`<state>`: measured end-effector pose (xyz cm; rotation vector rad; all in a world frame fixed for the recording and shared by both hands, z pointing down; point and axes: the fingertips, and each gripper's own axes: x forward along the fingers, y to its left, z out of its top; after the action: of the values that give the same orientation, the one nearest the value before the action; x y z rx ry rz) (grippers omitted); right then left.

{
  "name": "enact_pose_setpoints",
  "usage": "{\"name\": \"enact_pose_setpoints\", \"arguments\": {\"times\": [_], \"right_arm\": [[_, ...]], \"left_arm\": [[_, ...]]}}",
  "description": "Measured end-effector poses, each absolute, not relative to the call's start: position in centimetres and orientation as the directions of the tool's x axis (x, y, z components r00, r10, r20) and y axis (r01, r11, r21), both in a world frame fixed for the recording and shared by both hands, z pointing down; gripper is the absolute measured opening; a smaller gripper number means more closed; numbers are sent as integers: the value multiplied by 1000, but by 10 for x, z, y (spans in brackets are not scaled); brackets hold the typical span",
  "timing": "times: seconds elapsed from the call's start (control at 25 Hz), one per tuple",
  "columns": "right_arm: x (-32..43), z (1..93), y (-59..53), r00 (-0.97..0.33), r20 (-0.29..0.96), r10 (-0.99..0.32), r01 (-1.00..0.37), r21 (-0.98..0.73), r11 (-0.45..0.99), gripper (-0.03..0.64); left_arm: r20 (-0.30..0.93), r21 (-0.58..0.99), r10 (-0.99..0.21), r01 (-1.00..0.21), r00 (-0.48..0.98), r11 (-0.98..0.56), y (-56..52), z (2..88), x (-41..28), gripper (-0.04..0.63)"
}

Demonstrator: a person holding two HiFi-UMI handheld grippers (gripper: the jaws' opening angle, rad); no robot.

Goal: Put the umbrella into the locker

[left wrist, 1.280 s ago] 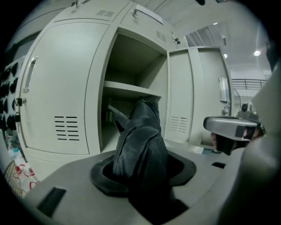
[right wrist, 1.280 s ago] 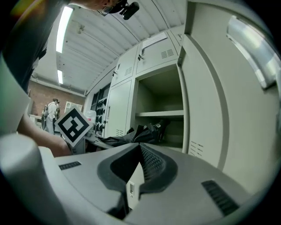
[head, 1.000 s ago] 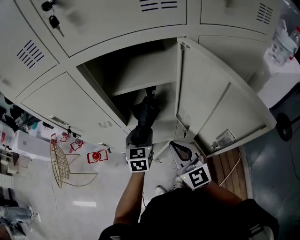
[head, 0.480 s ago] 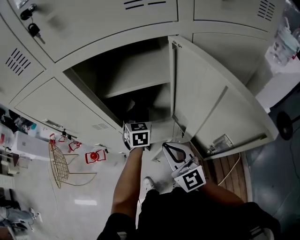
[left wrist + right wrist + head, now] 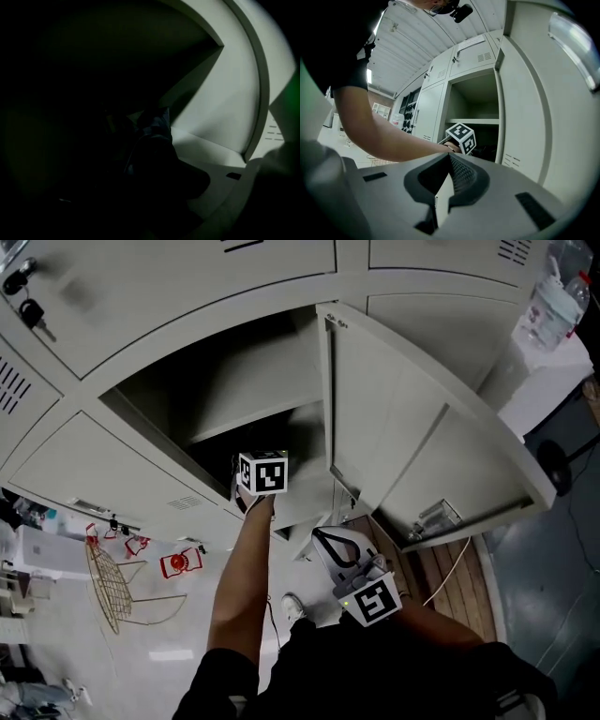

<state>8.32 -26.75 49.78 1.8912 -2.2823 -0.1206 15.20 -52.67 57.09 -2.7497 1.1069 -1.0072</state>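
The locker compartment (image 5: 234,381) stands open, its door (image 5: 403,427) swung out to the right. My left arm reaches into it, and only the left gripper's marker cube (image 5: 262,472) shows at the opening; the jaws are hidden in the dark. In the left gripper view the folded black umbrella (image 5: 151,140) runs forward from between the jaws over the pale locker floor (image 5: 206,150), still gripped. My right gripper (image 5: 328,538) hangs back near my body, shut and empty (image 5: 449,157), pointing at the locker. The cube (image 5: 461,137) also shows there.
A shelf (image 5: 253,423) splits the compartment. Keys (image 5: 28,310) hang in a locker door at the upper left. A wire basket (image 5: 108,582) and a red object (image 5: 175,563) lie on the floor at the left. A bottle (image 5: 553,301) stands at the upper right.
My left gripper has pushed forward into the locker with the umbrella, which has dropped out of sight in the head view. The right gripper has stayed put.
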Motion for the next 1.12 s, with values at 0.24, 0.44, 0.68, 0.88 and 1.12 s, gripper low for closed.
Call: {"name": "enact_pose_setpoints", "arguments": {"times": [0.24, 0.44, 0.68, 0.88, 1.12], "right_arm": [[80, 497, -269, -162, 78, -984, -970, 169, 173, -2], [81, 498, -270, -152, 75, -985, -972, 168, 163, -2], [89, 493, -272, -137, 65, -988, -972, 184, 147, -2], [103, 475, -272, -91, -5, -996, -988, 127, 90, -2], [110, 467, -275, -57, -12, -998, -995, 86, 56, -2]], "left_arm": [[593, -241, -610, -607, 526, -757, -533, 581, 160, 232], [601, -229, -597, -601, 532, -766, -532, 585, 162, 280], [536, -240, -606, -581, 588, -777, -524, 570, 165, 362], [464, -223, -586, -553, 664, -803, -498, 550, 159, 397], [384, -196, -555, -522, 738, -830, -456, 518, 143, 388]]}}
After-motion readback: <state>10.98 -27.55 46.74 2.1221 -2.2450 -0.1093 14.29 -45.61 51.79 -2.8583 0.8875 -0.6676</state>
